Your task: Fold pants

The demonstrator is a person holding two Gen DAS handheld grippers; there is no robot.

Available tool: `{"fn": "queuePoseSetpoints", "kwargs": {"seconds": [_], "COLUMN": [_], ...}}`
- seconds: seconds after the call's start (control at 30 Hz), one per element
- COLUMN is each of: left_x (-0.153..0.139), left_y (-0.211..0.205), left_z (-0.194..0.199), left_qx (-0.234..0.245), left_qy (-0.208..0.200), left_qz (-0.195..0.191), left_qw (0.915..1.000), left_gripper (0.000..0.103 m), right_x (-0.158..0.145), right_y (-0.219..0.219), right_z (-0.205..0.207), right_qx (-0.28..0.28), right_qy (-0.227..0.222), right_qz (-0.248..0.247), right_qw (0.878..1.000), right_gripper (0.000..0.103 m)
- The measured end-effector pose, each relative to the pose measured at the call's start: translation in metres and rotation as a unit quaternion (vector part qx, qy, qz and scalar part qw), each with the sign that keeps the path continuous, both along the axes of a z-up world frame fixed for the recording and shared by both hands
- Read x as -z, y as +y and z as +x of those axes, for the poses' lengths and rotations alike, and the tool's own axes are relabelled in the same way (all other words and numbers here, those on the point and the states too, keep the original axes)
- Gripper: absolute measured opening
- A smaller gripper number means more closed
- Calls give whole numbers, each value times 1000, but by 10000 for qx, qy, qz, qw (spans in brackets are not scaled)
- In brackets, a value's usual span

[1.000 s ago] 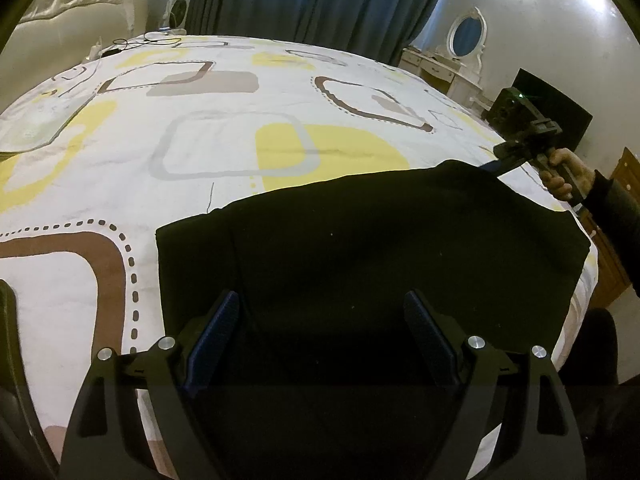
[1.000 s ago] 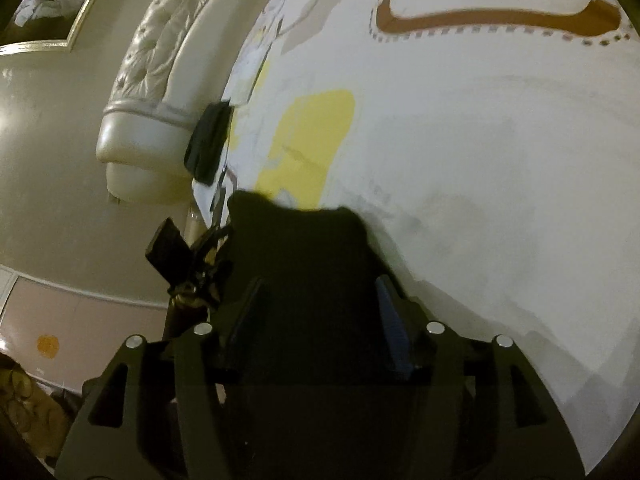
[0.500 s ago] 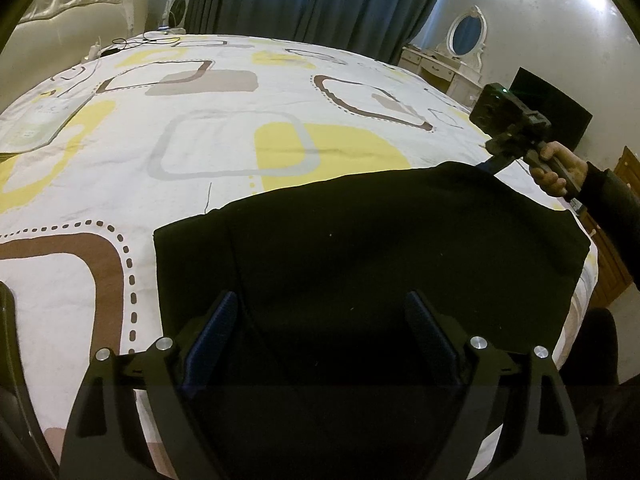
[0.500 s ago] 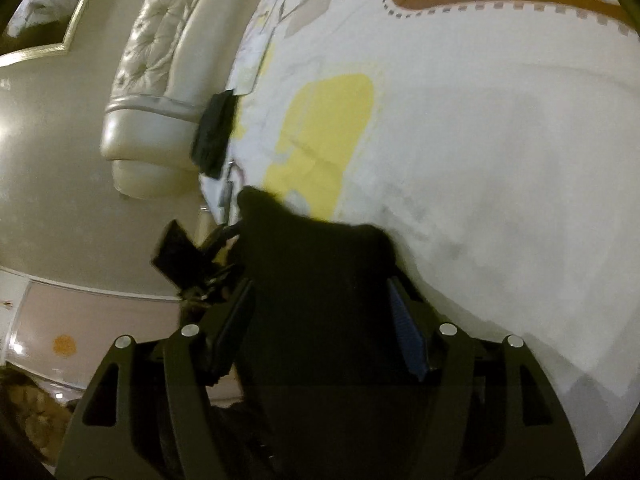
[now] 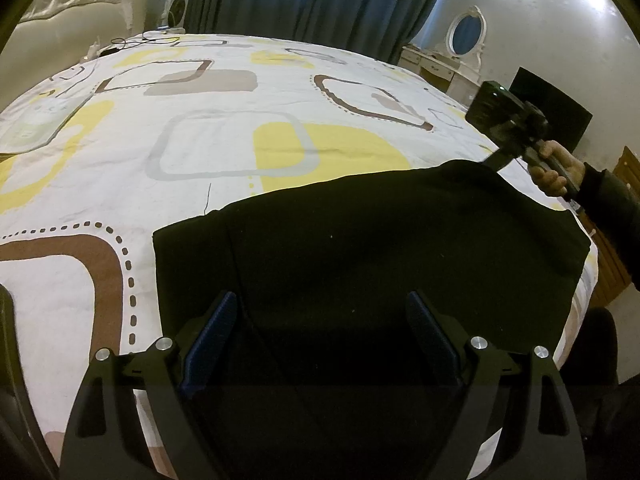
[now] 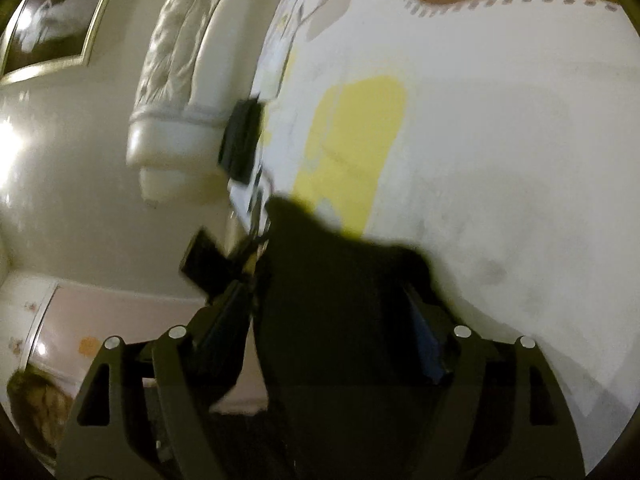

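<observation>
Patterned bedspread (image 5: 224,92) under folded black pants (image 5: 360,248)

pants (image 5: 360,264): 1 | hand-held gripper (image 5: 320,312): 2 | bed (image 5: 240,128): 1

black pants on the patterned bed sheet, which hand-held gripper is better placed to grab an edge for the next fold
Probably the right hand-held gripper. Its jaws have just been opening, and the far end of the black fabric pants sits between them. The left hand-held gripper hangs open over the pants' flat middle, away from an edge.
</observation>
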State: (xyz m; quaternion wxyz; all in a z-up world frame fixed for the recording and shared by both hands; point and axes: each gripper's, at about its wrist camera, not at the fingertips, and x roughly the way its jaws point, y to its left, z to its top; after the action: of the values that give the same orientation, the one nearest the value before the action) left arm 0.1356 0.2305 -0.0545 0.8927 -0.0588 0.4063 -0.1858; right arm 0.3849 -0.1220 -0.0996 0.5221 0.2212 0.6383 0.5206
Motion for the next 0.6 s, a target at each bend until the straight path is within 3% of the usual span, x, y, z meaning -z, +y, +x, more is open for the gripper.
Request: {"fn": "queuePoseSetpoints", "kwargs": {"seconds": [0.1,0.27,0.33,0.37,0.43,0.47,0.5,0.6], "left_x": [0,0,1,1,1,1,1,0], "left_y": [0,1,1,2,2,2,2,1], "left_z": [0,0,0,0,0,0,0,0], "left_qx": [8,13,12,13,14,9,4,2], "left_qy": [8,-2,-7,-8,-6,-4,-3,-5], "left_qz": [4,-19,-26,-23,-21,-27,-29,-16], "left_qw": [10000,10000,10000,10000,10000,10000,10000,10000], "left_gripper": [85,86,86,86,86,86,86,86], "right_x": [1,9,10,12,16,18,20,19], "right_y": [-3,0,-2,-2,-2,-2,-3,-1], "right_z": [11,14,15,16,16,16,16,12], "right_qx": [445,550,597,613,663,669,678,705], "right_qy": [153,267,293,280,226,171,100,-114], "right_qz": [271,74,-39,-129,-394,-538,-718,-813], "right_qw": [9985,9981,9978,9976,9968,9962,9951,9941], "right_gripper": [77,73,62,52,29,10,5,4]}}
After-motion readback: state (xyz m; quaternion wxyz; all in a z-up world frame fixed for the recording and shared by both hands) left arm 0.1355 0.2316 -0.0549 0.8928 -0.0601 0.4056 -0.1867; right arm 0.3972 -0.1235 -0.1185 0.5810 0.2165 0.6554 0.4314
